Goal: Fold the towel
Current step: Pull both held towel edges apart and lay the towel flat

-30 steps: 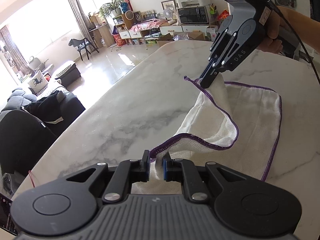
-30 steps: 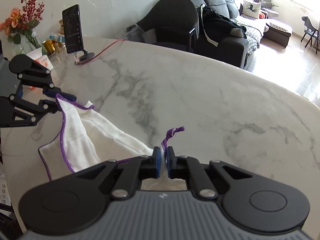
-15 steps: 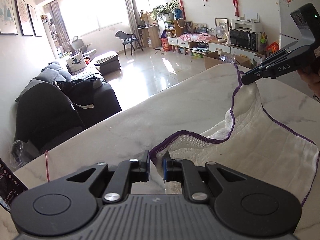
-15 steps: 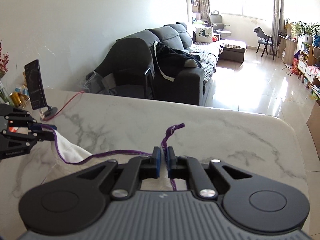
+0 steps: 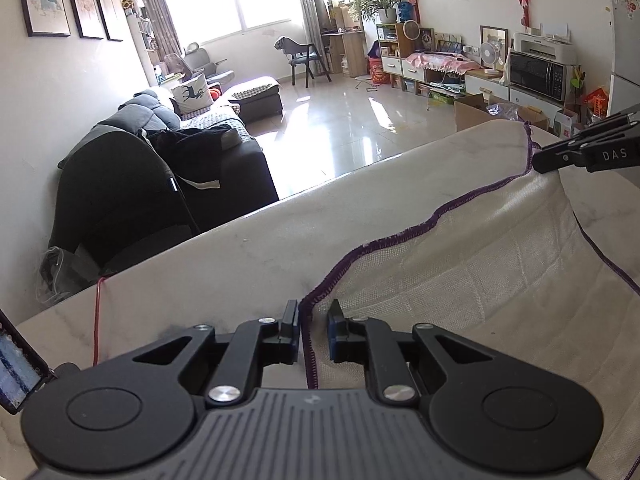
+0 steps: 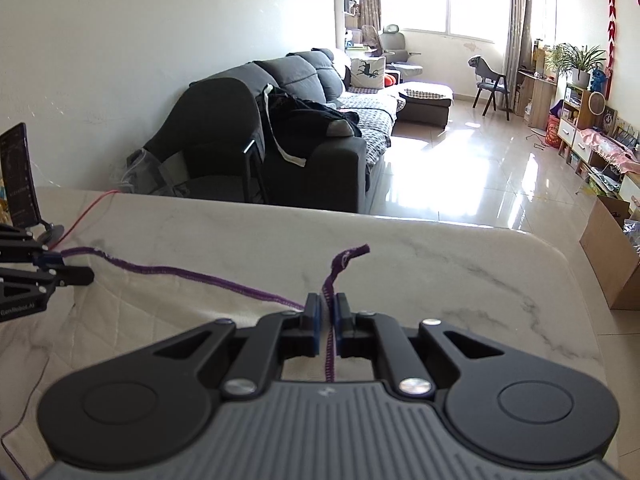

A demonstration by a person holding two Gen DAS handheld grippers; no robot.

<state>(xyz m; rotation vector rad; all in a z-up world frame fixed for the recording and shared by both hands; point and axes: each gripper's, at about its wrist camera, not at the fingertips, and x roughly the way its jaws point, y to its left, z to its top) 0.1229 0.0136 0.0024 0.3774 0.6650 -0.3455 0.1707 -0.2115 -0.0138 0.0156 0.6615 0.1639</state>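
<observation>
A white towel [image 5: 492, 272] with a purple hem lies partly on the marble table [image 5: 240, 248], its near edge held up between both grippers. My left gripper [image 5: 313, 320] has its jaws slightly parted, with the towel's hem corner between them. My right gripper [image 6: 327, 308] is shut on the other corner, and a purple hem tail [image 6: 344, 258] sticks up past its fingertips. In the left wrist view the right gripper [image 5: 538, 164] shows at the far right, holding the hem. In the right wrist view the left gripper [image 6: 86, 276] shows at the left edge.
A phone on a stand [image 6: 18, 180] with a red cable [image 6: 86, 210] stands at the table's left end. Beyond the table's far edge are a dark sofa [image 6: 288, 136] and open floor. A cardboard box [image 6: 612, 252] sits off the table's right end.
Both grippers have lifted and pulled apart, stretching the towel's hem straight between them. The left gripper's jaws have parted slightly around its corner.
</observation>
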